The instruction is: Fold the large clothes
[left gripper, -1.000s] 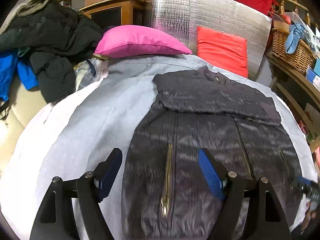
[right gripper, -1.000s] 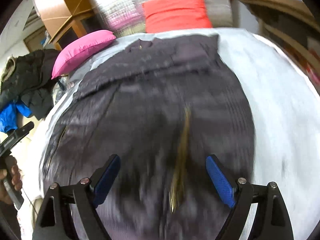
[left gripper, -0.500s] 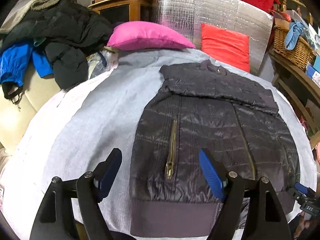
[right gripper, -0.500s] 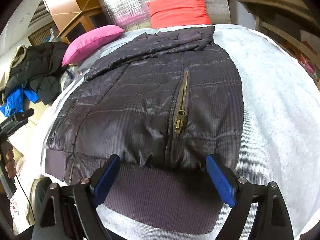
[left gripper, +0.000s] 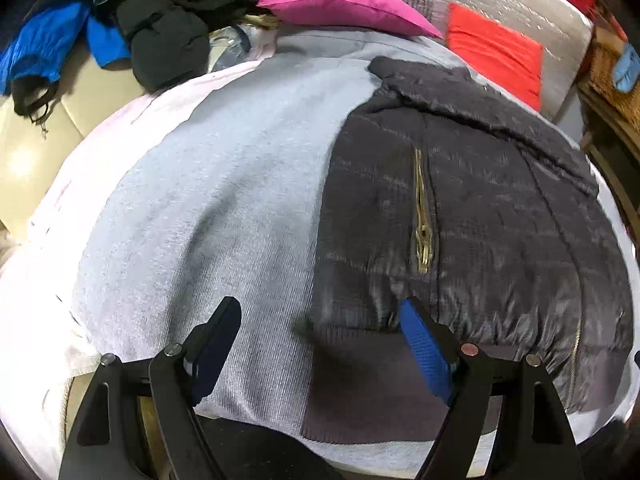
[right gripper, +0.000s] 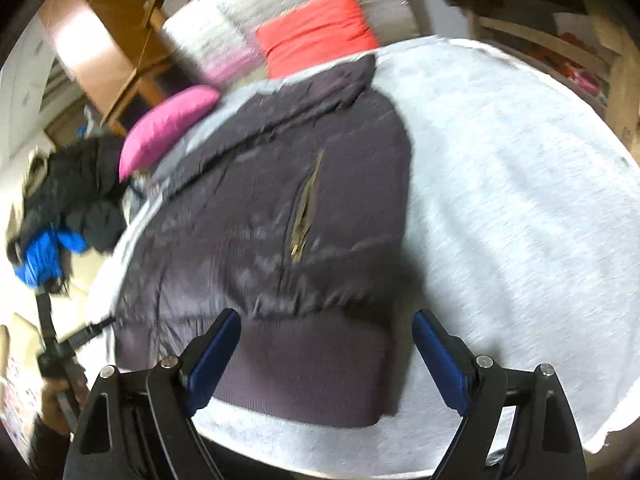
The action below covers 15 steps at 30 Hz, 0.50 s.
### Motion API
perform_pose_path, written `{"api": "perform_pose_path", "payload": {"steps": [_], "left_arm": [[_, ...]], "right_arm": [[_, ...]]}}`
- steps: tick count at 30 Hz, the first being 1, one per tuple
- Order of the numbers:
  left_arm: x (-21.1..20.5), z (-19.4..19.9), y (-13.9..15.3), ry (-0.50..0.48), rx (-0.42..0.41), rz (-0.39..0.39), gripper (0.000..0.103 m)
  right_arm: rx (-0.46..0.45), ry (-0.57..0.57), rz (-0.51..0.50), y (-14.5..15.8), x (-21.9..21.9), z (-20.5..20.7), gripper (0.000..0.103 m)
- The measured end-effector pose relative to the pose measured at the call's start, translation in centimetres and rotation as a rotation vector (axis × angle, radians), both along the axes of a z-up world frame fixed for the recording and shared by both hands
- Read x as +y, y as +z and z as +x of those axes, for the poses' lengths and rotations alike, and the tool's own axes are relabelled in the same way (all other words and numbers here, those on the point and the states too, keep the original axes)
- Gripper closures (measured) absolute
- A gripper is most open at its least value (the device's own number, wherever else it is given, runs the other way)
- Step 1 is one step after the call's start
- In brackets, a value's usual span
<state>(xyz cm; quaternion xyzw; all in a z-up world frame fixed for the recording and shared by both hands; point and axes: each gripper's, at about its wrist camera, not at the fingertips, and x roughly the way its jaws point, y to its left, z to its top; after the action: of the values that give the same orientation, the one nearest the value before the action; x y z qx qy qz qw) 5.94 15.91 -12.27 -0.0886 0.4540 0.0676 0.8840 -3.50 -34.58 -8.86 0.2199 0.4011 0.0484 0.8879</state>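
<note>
Dark padded jacket spread flat on the grey-covered bed, both hand-held grippers released above its hem.

Left hand-held gripper hangs with jaws wide and empty, straddling the jacket's near left hem corner, bare grey cover under its left finger. Right hand-held gripper is likewise spread, gripping nothing, over the ribbed hem band; motion blur leaves it unclear, perhaps not touching. Beyond both lie a pink pillow and a red cushion.
</note>
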Motion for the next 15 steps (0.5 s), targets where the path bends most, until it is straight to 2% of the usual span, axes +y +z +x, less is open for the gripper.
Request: {"api": "perform_pose_path", "payload": {"steps": [3, 6, 11, 15], "left_arm": [[-0.8, 1.3, 1.2, -0.005, -0.027, -0.038, 0.021], [-3.2, 3.6, 2.2, -0.059, -0.063, -0.034, 0.021], [-8.5, 9.6, 3.1, -0.163, -0.133, 0.018, 0.021], [-12.7, 16.6, 3.7, -0.225, -0.173, 0.024, 0.021]], "right_arm": [[-0.022, -0.035, 0.015, 1.2, -1.8, 1.8, 0.013], [-0.051, -0.045, 0.04, 2.3, -3.1, 4.9, 0.013], [-0.08, -0.058, 0.104, 3.8, -5.4, 13.2, 0.013], [-0.07, -0.079, 0.143, 3.9, -7.1, 22.4, 0.013]]}}
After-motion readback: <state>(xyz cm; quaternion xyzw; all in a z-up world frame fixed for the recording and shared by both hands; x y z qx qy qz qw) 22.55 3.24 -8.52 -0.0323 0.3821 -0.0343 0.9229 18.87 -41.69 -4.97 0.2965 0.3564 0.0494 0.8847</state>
